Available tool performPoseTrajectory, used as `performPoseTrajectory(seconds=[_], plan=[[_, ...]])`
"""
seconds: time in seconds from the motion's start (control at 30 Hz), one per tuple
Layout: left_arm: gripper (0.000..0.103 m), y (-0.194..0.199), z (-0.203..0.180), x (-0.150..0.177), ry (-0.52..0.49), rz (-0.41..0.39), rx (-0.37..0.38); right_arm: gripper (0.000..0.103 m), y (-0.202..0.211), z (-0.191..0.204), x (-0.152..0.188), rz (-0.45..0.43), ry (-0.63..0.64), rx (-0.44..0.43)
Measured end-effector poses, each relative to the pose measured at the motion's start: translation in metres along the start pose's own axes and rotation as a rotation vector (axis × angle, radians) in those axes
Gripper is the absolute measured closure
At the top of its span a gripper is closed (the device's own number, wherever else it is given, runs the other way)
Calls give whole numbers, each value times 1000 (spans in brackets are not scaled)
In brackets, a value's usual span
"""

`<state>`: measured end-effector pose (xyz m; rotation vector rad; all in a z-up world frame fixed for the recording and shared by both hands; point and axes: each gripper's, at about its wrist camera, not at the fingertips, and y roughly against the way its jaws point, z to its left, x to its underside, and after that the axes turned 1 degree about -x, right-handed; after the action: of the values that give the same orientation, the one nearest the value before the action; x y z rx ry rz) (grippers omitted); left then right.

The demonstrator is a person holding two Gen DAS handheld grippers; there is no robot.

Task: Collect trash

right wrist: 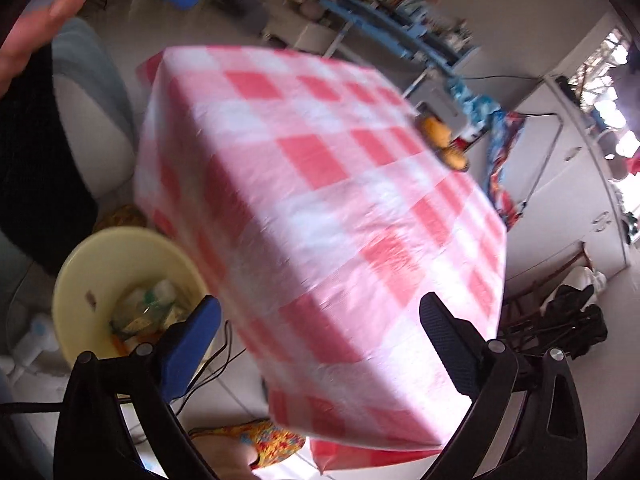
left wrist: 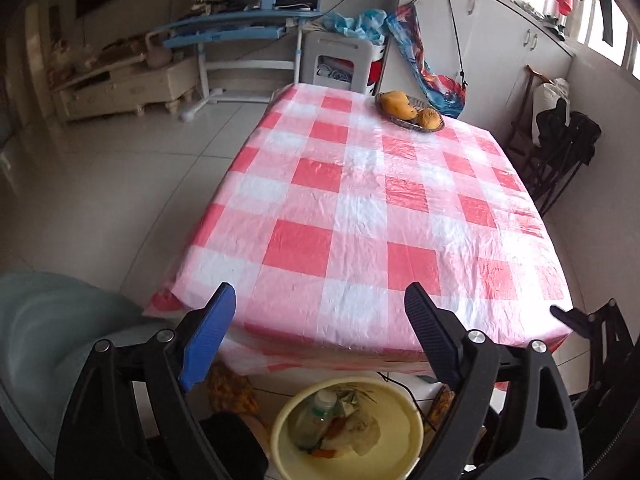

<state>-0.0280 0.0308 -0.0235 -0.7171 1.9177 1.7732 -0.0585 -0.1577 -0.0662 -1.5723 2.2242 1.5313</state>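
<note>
Both wide and empty: left hand-held gripper (left wrist: pixel 320 300), right hand-held gripper (right wrist: pixel 320 312). Bench (left wrist: pixel 360 208) looks cleared; scan once before leaving basin (left wrist: pixel 404 408) of trash (left wrist: pixel 332 424).

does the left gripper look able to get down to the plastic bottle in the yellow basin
Probably yes. The left gripper is open and empty, and the plastic bottle lies uncovered in the yellow basin just below it, beside the table edge, with nothing between them.

a home living room: checked tablecloth (left wrist: pixel 360 208), fruit basket (left wrist: pixel 410 114), cluttered study desk (left wrist: pixel 240 28), white cabinets (left wrist: pixel 500 40).
</note>
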Motion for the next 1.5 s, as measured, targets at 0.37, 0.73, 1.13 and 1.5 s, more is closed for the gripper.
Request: performPoseTrajectory(seconds=[0.37, 0.73, 1.13, 1.5], plan=[[17, 7, 6, 8, 36, -44, -8, 8, 18, -12, -12, -123, -67, -8], [16, 4, -1, 11, 15, -41, -7, 8, 19, -23, -12, -141, -138, -32], [15, 5, -3, 11, 21, -49, 4, 8, 22, -20, -11, -154, -132, -39], [14, 8, -3, 10, 27, -70, 8, 8, 22, -19, -12, -156, -128, -42]])
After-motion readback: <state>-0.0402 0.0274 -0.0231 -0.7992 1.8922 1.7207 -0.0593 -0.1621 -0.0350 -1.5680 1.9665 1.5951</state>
